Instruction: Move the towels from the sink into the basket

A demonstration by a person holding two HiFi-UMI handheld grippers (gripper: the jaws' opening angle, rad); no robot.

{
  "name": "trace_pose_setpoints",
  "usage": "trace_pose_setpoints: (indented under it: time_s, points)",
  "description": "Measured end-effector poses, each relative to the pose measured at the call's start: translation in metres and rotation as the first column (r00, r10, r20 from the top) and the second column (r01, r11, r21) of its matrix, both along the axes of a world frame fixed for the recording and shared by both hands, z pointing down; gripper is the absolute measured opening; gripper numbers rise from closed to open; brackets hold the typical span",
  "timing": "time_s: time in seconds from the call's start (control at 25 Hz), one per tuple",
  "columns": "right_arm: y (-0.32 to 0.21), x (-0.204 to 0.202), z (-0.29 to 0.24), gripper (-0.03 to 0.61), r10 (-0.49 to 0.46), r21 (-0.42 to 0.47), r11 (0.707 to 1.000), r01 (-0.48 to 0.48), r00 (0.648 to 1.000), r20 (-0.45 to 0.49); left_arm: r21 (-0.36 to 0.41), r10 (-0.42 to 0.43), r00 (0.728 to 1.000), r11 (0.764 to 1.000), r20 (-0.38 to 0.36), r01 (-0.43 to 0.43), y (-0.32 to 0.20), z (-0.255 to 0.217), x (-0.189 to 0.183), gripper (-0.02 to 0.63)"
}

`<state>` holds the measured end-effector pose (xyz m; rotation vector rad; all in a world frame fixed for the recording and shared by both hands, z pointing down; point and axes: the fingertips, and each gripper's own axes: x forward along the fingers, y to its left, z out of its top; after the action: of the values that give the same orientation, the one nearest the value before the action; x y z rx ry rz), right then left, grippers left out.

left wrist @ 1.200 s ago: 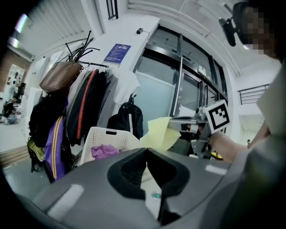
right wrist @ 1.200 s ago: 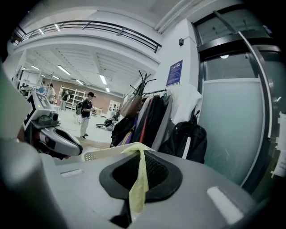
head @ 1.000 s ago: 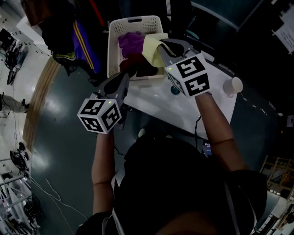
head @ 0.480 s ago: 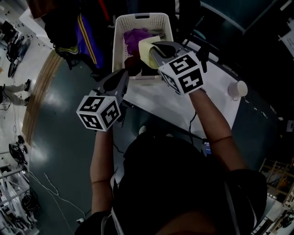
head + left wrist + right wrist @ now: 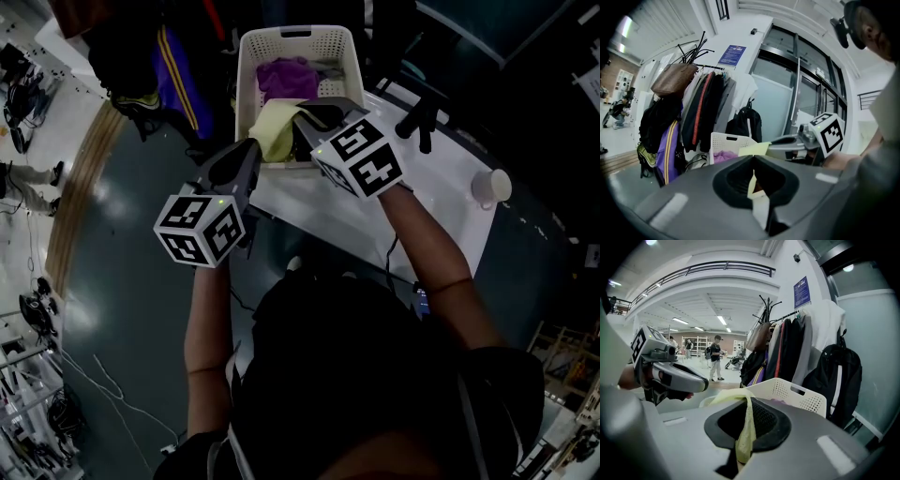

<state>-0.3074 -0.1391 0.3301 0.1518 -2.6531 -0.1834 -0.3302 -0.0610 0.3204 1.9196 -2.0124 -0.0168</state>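
Head view: right tool (image 5: 301,115) — gripping yellow towel (image 5: 270,132) — shifted left over basket (image 5: 247,77).

The basket (image 5: 246,84) stands at the table's (image 5: 375,225) twelve o'clock edge, a cup (image 5: 492,186) on the table at three. One towel (image 5: 286,77) lies in the basket; a second towel (image 5: 270,131) hangs over its six o'clock rim.

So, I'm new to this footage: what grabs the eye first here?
A yellow towel, gripped by the right gripper, hangs over the near edge of the white basket at top centre. A purple towel lies inside it; the left gripper sits shut and empty at lower left.
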Motion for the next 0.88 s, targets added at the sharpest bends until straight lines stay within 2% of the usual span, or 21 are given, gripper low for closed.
trace_pose_setpoints:
  time_s: [0.4, 0.68, 0.88]
  points:
    - [0.0, -0.011, 0.019, 0.011, -0.001, -0.024, 1.0, 0.0, 0.998, -0.065, -0.004, 0.004, 1.0, 1.0, -0.009, -0.004, -0.001, 0.003, -0.016, 0.008]
    - [0.002, -0.012, 0.028, 0.087, 0.001, -0.017, 1.0, -0.003, 0.992, -0.124, -0.006, 0.008, 1.0, 1.0, -0.02, -0.009, -0.001, 0.005, -0.025, 0.008]
    - [0.0, -0.004, 0.035, 0.091, -0.023, 0.005, 1.0, 0.024, 0.977, -0.211, -0.011, 0.032, 0.999, 0.999, -0.031, -0.032, -0.007, 0.009, -0.024, 0.008]
